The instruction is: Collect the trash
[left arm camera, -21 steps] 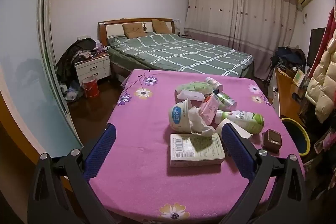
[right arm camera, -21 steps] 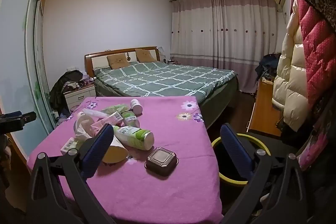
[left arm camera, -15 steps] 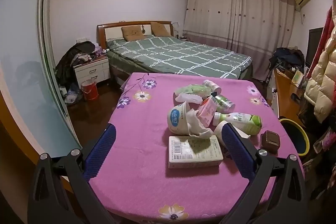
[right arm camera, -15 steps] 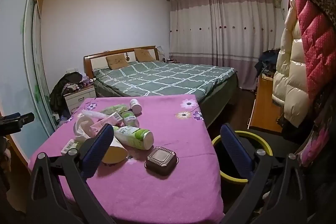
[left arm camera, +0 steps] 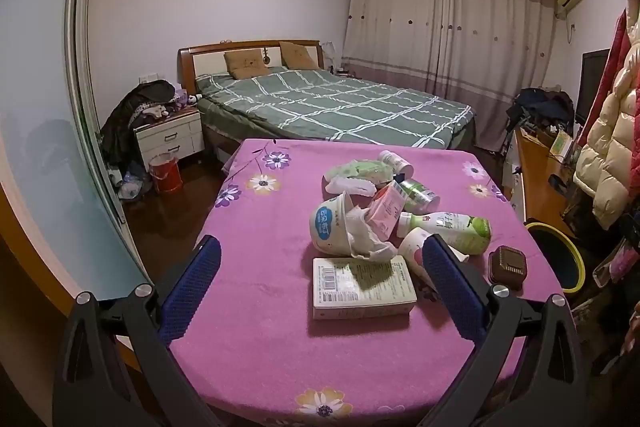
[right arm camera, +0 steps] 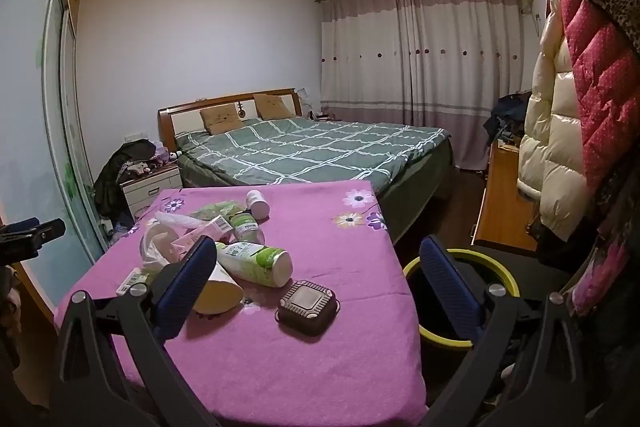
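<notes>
Both views have drifted only slightly since the earlier frames, the left one tipping a little lower over the desk [left arm camera: 260, 307]. Left claw [left arm camera: 320, 279] stands spread wide and pinches nothing; the flat white box [left arm camera: 362, 285] lies between its fingers without touching them, long axis running left to right. Right claw [right arm camera: 316, 287] is equally spread and empty, hanging over the desk edge beside the yellow-rimmed bin [right arm camera: 504, 279]. Heaped at mid-desk, the trash pile includes a green-and-white bottle [right arm camera: 256, 261] on its side, cap end aimed at the pile, near a brown square gadget [right arm camera: 307, 307]
</notes>
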Available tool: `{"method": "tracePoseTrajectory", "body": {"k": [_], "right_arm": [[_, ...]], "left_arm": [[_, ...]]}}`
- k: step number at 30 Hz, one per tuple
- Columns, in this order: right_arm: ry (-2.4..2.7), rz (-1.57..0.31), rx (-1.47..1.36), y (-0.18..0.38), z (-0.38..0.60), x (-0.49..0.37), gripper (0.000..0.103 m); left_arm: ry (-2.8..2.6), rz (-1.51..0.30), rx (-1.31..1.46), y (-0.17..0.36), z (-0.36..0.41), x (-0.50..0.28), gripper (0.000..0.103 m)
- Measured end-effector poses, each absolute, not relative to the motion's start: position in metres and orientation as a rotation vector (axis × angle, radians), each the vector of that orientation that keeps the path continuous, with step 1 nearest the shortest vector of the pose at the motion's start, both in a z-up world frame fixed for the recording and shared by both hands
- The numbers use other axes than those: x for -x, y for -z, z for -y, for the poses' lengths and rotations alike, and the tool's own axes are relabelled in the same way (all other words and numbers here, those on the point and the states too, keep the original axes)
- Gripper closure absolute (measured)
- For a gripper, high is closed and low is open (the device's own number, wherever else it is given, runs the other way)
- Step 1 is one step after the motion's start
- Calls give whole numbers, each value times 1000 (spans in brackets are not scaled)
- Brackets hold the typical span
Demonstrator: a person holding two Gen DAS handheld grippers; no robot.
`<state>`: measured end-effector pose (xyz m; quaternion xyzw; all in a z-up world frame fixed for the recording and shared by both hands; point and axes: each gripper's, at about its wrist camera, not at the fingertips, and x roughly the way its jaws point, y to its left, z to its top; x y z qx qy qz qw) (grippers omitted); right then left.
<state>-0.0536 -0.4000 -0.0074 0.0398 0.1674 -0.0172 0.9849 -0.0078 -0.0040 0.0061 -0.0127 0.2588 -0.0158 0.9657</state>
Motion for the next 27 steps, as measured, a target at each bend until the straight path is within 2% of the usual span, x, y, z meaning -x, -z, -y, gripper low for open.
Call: {"method": "tracePoseTrajectory", "body": {"k": [27], "right_arm": [[26,-353,-91,12,399,49,6]], "left_arm": [[46,-544,7,-1,9,6,4]]}}
